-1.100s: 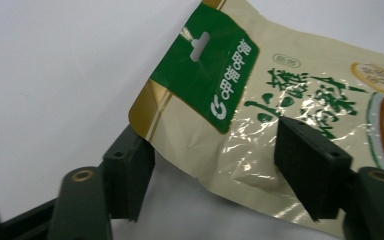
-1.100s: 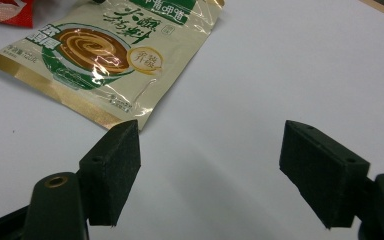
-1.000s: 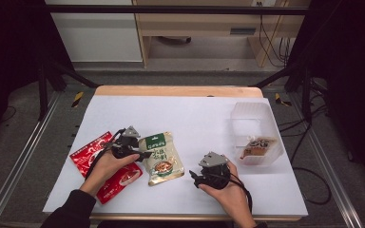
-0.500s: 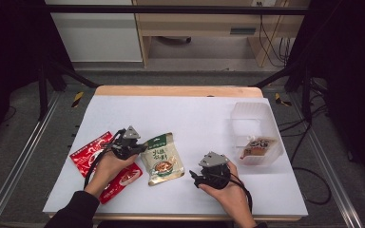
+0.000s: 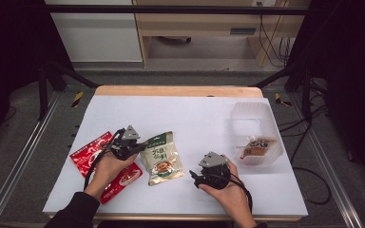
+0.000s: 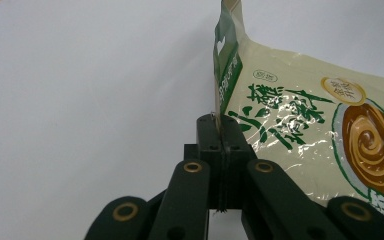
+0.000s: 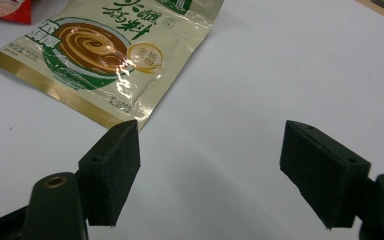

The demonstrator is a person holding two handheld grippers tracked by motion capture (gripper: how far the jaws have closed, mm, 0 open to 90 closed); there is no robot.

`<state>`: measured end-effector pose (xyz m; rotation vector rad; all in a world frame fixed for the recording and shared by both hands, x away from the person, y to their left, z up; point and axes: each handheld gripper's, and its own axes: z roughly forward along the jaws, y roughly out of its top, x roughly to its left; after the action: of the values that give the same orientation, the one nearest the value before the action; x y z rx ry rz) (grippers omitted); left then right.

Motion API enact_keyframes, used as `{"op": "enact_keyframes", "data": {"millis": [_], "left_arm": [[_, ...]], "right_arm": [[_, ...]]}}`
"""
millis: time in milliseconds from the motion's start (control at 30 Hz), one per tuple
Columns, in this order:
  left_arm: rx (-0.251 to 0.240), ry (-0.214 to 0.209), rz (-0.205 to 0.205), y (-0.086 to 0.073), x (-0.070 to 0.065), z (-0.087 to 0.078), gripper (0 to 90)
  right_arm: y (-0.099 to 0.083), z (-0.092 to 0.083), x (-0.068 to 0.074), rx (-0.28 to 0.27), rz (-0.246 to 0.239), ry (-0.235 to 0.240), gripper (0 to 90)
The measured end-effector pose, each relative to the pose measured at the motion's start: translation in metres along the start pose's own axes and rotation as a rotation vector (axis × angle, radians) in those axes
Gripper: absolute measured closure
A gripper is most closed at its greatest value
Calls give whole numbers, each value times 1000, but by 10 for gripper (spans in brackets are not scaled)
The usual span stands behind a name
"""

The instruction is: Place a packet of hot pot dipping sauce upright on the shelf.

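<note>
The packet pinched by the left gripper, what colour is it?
Cream with green; clearest in the left gripper view.

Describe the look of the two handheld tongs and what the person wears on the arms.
Both the left tongs and the right tongs are black, each topped by a grey three-cornered plate and trailing a black cable. Up close the jaws are flat black blocks on linked black arms with brass-coloured pivot rings. A dark sleeve covers the left forearm.

On my white table [image 5: 195, 118], red packets [image 5: 88, 156] lie at eight o'clock; a clear tub [image 5: 254, 116] sits at three o'clock.
</note>
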<state>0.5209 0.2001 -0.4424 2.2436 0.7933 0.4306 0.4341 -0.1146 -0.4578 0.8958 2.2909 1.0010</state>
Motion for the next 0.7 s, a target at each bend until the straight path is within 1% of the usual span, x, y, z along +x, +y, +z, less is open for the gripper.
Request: {"op": "enact_keyframes", "data": {"millis": [233, 300, 367, 433, 500, 567, 600, 700], "left_arm": [[-27, -2, 12, 6, -2, -8, 900], [-44, -4, 15, 8, -4, -12, 900], [-48, -6, 17, 9, -4, -13, 900], [-55, -7, 20, 11, -5, -15, 900], [-69, -12, 32, 15, -8, -20, 900], [-74, -10, 35, 16, -8, -21, 900], [-88, -14, 44, 19, -11, -25, 900], [-97, -14, 52, 22, -13, -28, 900]], "right_arm": [[0, 0, 0, 1, -3, -1, 244], [1, 0, 0, -5, -5, -10, 255], [1, -1, -1, -10, 2, -5, 274], [1, -1, -1, -8, 4, -1, 275], [1, 0, 0, -1, -4, 2, 277], [2, -1, 0, -1, -3, 2, 278], [2, -1, 1, -9, -4, -1, 280], [3, -2, 1, -12, -1, 1, 285]]}}
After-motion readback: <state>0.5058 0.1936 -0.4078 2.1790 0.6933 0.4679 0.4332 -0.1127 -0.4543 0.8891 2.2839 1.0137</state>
